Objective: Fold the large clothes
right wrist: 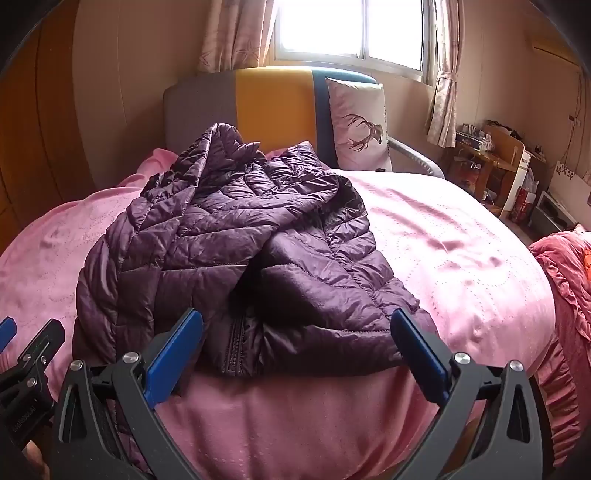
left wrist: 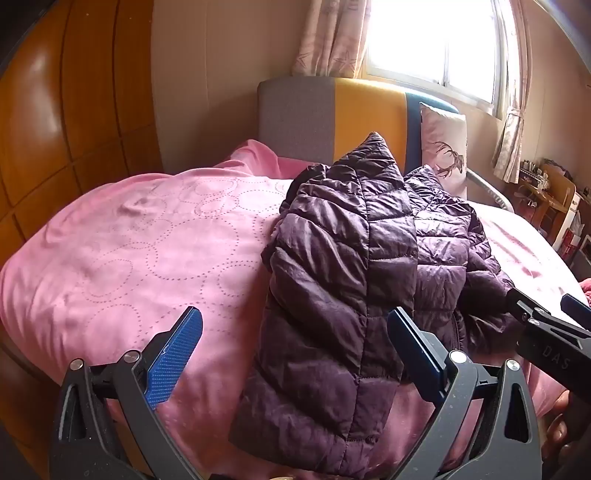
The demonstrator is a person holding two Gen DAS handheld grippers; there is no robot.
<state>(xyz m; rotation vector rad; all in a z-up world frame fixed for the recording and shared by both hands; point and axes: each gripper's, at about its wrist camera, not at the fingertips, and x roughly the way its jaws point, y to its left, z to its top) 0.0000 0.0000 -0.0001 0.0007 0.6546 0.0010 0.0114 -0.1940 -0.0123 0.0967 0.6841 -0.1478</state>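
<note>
One crumpled purple quilted jacket (right wrist: 236, 236) on bed (right wrist: 461, 258).

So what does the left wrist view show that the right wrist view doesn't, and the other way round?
Only the left wrist view shows the wooden wardrobe at the left and the jacket's long quilted side panel hanging toward the camera. Only the right wrist view shows the zipper at the jacket's near edge, the red quilt at the right, and the wall-mounted unit at top right. Both show the purple jacket lying crumpled on the pink bedspread, the deer pillow, the headboard, the window, and both grippers, left and right, open and empty.
</note>
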